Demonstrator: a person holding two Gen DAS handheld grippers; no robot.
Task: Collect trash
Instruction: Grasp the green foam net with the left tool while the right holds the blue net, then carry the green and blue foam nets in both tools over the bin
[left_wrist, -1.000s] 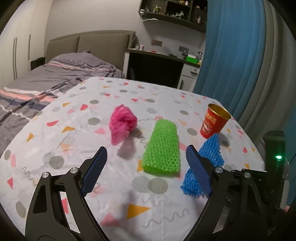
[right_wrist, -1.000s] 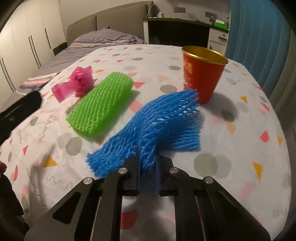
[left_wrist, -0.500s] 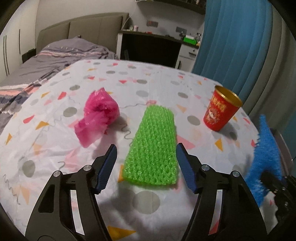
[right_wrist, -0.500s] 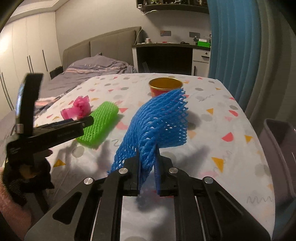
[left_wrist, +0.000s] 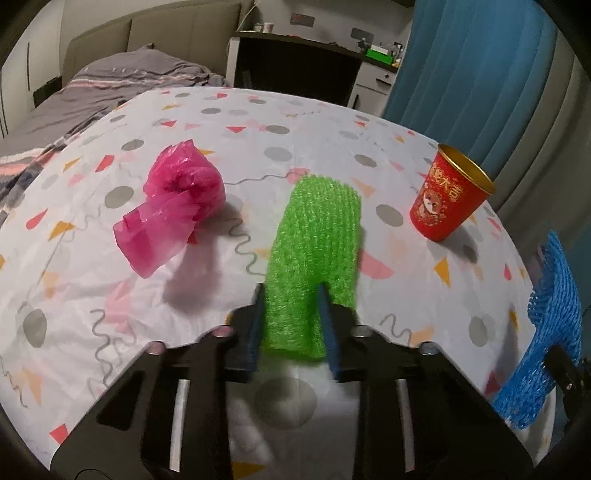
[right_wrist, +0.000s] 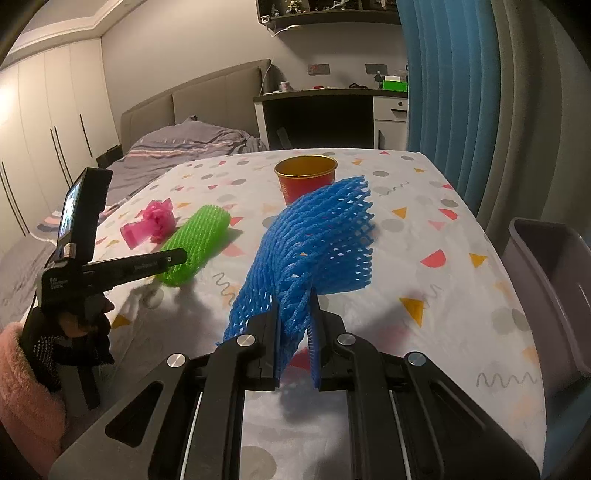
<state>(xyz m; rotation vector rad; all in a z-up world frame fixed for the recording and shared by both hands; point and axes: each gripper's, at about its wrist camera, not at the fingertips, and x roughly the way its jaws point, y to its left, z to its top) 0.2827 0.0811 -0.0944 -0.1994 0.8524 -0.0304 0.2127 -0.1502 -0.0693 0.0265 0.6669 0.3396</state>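
Patterned tablecloth (left_wrist: 332, 122), seemingly beside bed (left_wrist: 110, 81)

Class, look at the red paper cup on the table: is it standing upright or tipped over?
Upright. The red paper cup stands on its base on the patterned tablecloth, its gold-rimmed mouth facing up in both views.

Location: a home bedroom. Identifying features: a made bed (right_wrist: 192, 142) with padded headboard (right_wrist: 207, 99), built-in wardrobes (right_wrist: 48, 122), a desk (right_wrist: 325, 110), and blue curtains (right_wrist: 443, 81).
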